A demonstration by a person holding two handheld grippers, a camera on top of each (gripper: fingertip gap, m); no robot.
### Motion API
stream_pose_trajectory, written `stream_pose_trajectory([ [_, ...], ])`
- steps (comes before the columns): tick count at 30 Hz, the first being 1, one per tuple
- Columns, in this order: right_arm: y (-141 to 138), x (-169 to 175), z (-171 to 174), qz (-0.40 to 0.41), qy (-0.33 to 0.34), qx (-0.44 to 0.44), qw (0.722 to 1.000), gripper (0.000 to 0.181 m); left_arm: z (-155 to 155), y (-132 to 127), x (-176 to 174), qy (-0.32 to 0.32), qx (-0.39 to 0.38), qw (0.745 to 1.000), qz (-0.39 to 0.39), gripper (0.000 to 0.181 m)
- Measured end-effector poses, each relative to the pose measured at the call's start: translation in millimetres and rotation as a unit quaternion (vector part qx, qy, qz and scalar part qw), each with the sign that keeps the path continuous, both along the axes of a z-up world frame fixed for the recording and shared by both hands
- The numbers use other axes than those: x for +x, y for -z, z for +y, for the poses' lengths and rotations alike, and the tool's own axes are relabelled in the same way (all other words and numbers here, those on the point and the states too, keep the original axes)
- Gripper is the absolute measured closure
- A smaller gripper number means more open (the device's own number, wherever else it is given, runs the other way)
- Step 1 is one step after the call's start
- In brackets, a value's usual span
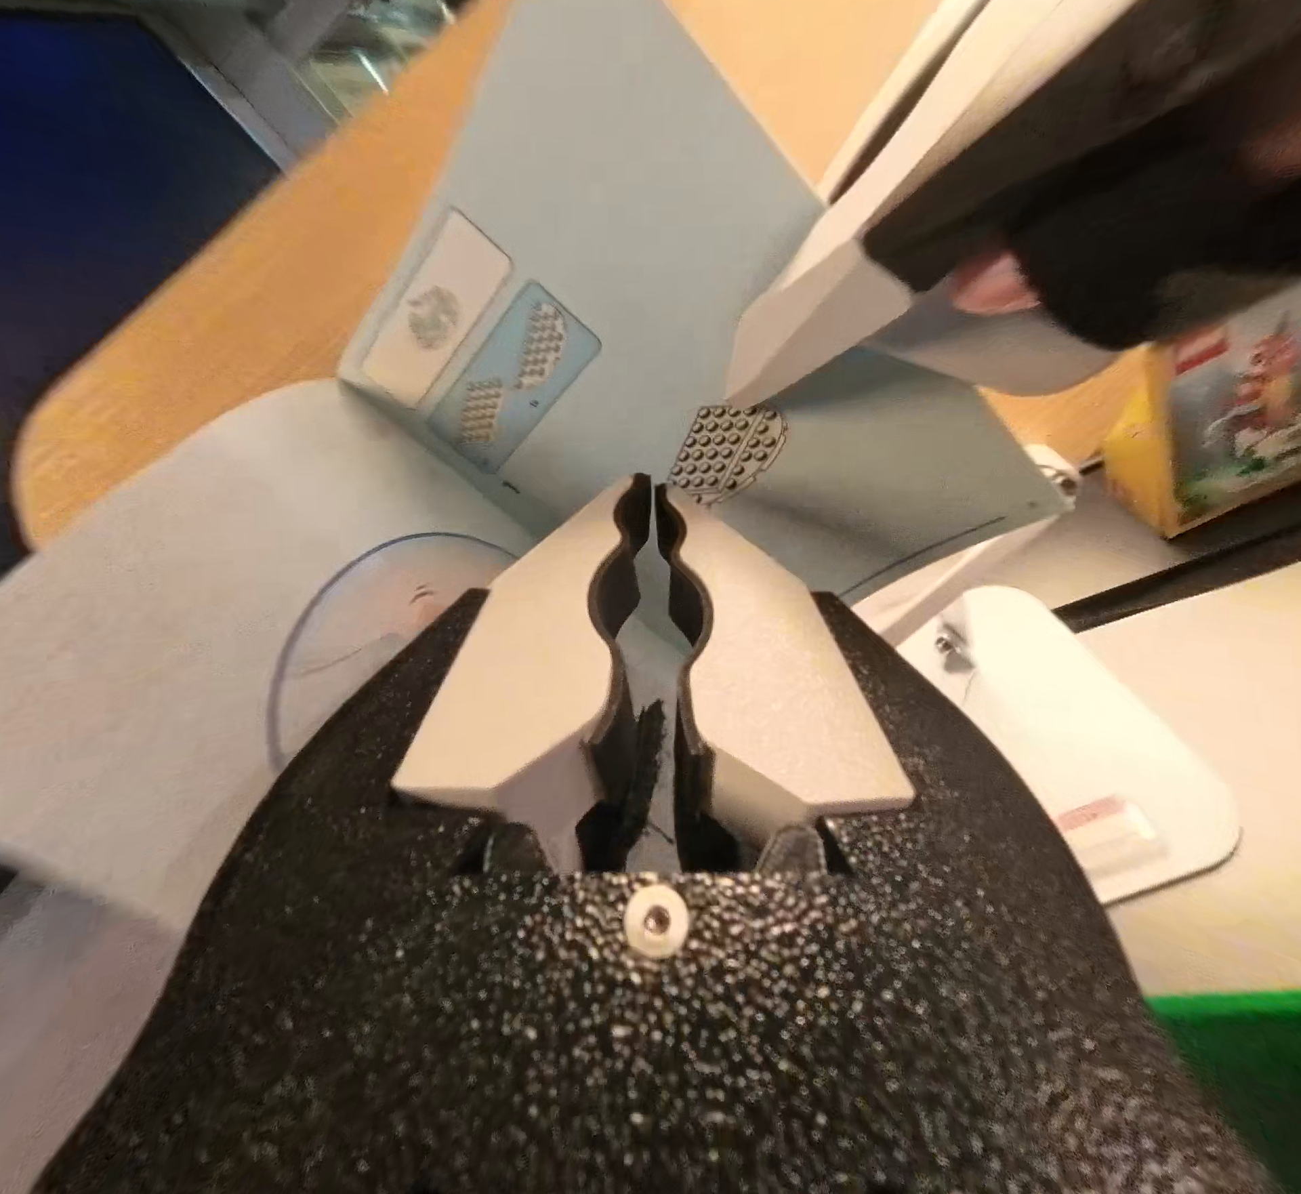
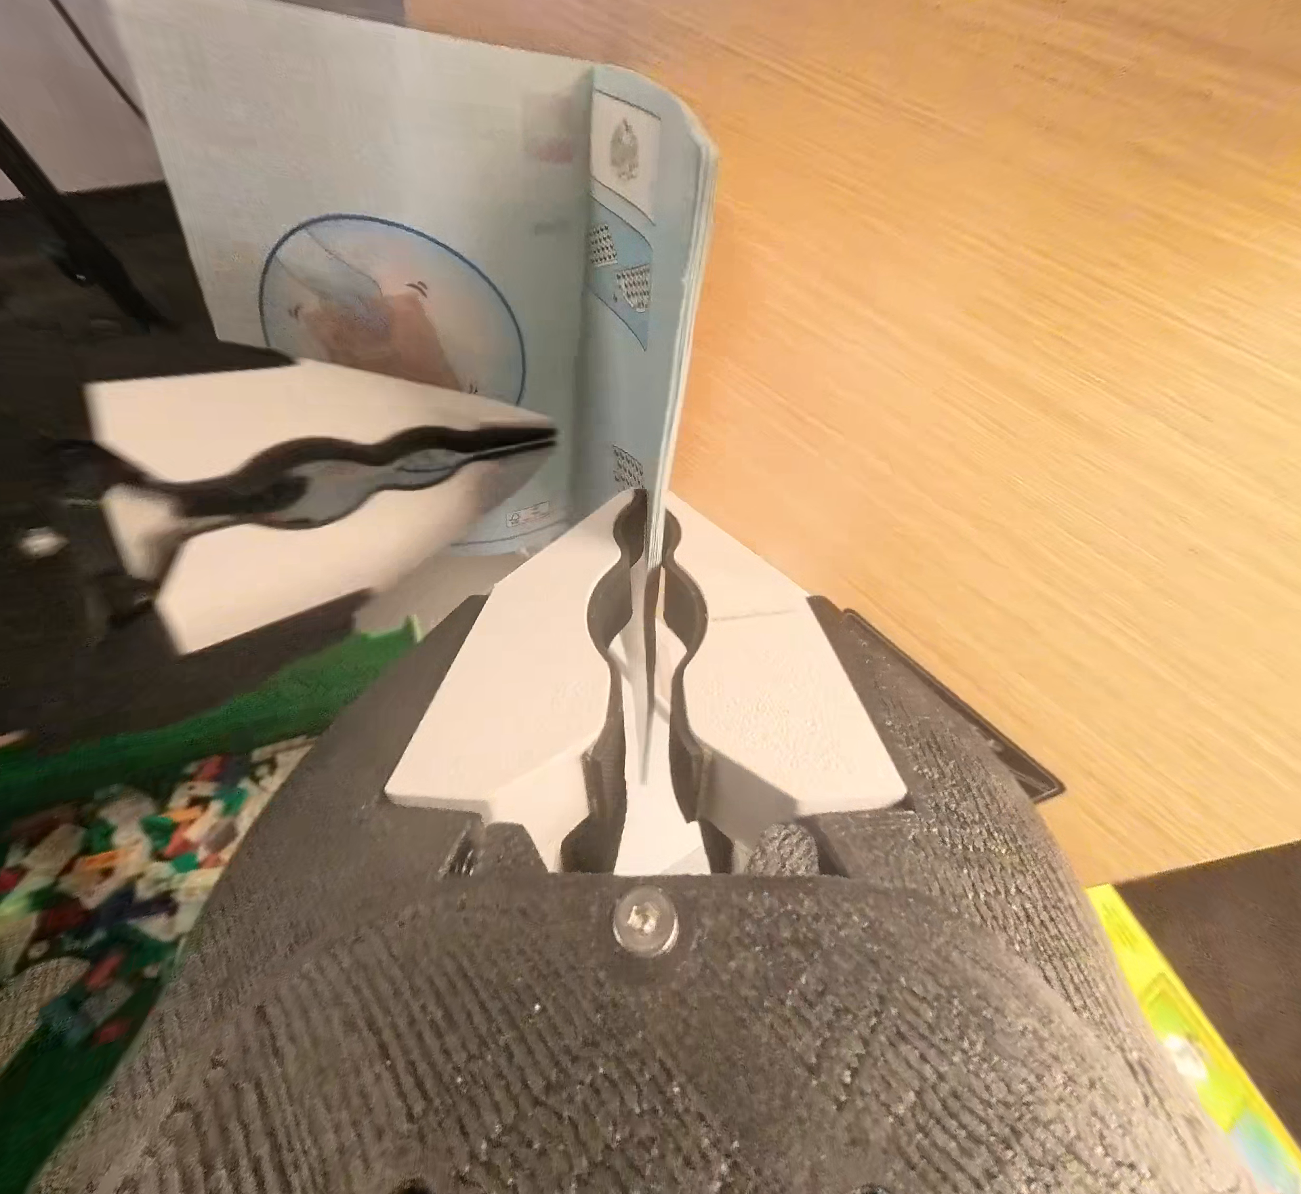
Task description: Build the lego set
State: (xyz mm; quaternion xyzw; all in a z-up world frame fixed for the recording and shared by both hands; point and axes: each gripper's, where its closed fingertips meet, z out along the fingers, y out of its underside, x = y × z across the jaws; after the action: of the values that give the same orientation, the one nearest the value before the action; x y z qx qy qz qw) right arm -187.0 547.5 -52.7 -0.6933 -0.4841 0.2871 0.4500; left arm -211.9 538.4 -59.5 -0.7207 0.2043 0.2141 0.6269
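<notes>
Holding its tips together with nothing between them, the left gripper (image 1: 649, 493) waits beside the open booklet (image 1: 619, 188), while the right gripper (image 2: 651, 512) clamps the pages' edge ahead, probably to turn them.

Pale blue paper instruction booklet (image 2: 394, 174): only pictures and a tiny mark low on the page, too small for me to read.
Yellow cardboard box (image 1: 1211, 428): blurred print, unreadable.
White card (image 1: 1098, 745): a red-and-white sticker, illegible.
</notes>
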Motion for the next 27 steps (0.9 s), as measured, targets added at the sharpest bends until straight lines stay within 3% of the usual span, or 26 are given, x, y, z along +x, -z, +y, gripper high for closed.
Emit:
stream_pose_trajectory([
  [3, -2.7, 2.1, 8.4, 0.028, 0.011, 0.012, 0.999, 0.181, 18.4, 16.1, -2.8, -0.017, -0.02, 1.0, -0.003, 0.181],
  [7, 0.8, 1.8, 13.2, 0.053, 0.008, 0.028, 0.998, 0.18, 27.8, 19.0, -5.1, -0.016, 0.0, 1.0, -0.01, 0.18],
  [10, 1.5, 12.5, 10.1, 0.072, -0.007, 0.047, 0.996, 0.147, 28.4, 18.2, -5.3, -0.002, 0.015, 1.0, 0.017, 0.181],
  [13, 10.2, 36.6, 15.1, 0.064, 0.009, 0.102, 0.993, 0.133, 26.0, 18.8, -9.4, 0.012, 0.026, 0.999, 0.028, 0.181],
  [17, 44.7, 53.5, 19.3, -0.022, 0.019, 0.153, 0.988, 0.132, 21.5, 18.8, -18.7, 0.023, 0.034, 0.999, 0.023, 0.181],
  [21, 72.1, 47.7, 20.6, -0.113, 0.019, 0.204, 0.972, 0.141, 18.4, 20.7, -25.4, 0.027, 0.039, 0.999, 0.015, 0.181],
  [23, 75.2, 44.3, 26.3, -0.148, 0.043, 0.244, 0.957, 0.146, 17.9, 22.0, -26.8, 0.027, 0.04, 0.999, 0.001, 0.181],
  [27, 69.1, 40.8, 34.4, -0.169, 0.091, 0.303, 0.933, 0.176, 17.7, 22.8, -26.1, 0.026, 0.046, 0.998, -0.02, 0.18],
])
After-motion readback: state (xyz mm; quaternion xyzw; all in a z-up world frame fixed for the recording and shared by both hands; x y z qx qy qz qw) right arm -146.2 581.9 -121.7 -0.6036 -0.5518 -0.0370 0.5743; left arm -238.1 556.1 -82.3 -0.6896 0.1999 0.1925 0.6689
